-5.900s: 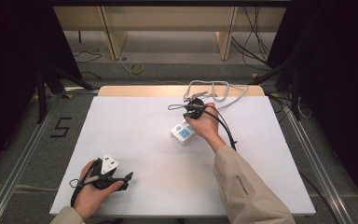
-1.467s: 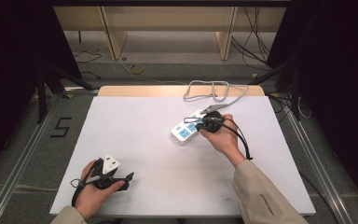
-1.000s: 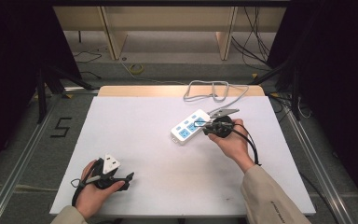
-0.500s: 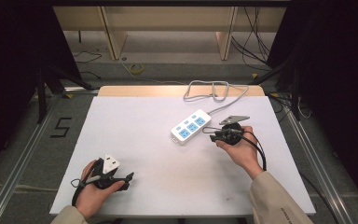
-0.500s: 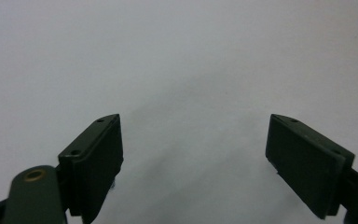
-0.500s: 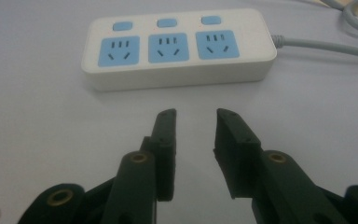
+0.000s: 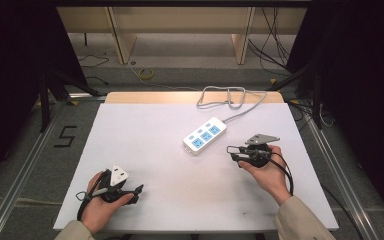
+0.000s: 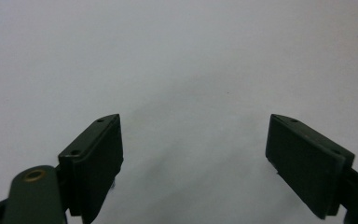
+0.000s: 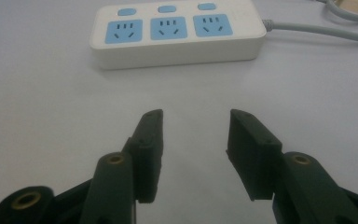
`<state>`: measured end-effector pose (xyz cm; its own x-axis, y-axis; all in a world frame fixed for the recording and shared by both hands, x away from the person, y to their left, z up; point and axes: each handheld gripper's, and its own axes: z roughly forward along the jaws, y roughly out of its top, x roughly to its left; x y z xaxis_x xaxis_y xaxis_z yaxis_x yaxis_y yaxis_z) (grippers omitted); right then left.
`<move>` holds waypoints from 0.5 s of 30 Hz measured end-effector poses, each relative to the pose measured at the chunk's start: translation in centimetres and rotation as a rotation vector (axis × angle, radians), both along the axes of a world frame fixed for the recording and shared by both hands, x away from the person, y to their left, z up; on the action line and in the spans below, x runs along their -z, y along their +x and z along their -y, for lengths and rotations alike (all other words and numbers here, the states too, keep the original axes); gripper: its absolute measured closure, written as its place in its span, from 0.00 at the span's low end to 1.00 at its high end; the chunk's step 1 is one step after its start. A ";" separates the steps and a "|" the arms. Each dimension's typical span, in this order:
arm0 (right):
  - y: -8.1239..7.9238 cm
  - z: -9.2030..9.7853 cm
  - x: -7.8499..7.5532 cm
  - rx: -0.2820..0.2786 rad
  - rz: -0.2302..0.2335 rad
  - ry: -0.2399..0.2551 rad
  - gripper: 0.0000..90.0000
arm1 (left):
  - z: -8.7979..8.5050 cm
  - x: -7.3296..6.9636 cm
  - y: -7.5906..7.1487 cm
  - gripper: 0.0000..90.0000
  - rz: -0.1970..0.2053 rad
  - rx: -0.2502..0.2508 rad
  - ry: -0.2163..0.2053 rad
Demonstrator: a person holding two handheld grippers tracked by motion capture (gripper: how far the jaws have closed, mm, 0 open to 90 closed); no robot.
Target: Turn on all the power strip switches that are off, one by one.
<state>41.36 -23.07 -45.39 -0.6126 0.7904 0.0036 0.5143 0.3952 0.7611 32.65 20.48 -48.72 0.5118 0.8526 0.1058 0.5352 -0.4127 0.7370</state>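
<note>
A white power strip [image 7: 205, 135] with three blue sockets lies slantwise on the white table [image 7: 145, 130], right of centre; in the right gripper view the power strip [image 9: 177, 35] sits ahead of the jaws. My right gripper [image 7: 231, 153] rests to its right, a little apart, pointing left. Its jaws have just been opening and now stand open [image 9: 193, 140] with nothing between them. My left gripper [image 7: 139, 193] lies in the hand near the table's front left, jaws wide open [image 8: 193, 149] over bare table.
The strip's grey cable [image 7: 230, 96] loops at the table's far edge by a wooden strip [image 7: 145, 97]. Metal rails [image 7: 25, 165] run along both sides of the table. A "5" mark [image 7: 66, 136] is on the floor at left.
The right hand has drawn back from the power strip toward the right and the near side, and its jaws have spread apart. The left hand has stayed put.
</note>
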 end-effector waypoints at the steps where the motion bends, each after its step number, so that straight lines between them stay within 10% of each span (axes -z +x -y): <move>1: -0.2 0.1 0.0 -0.001 0.001 -0.005 0.61 | 0.0 0.0 0.0 0.21 0.001 0.000 0.000; 15: -2.6 1.7 0.8 0.003 0.008 0.013 0.58 | -0.1 0.0 0.1 0.21 -0.003 -0.004 -0.003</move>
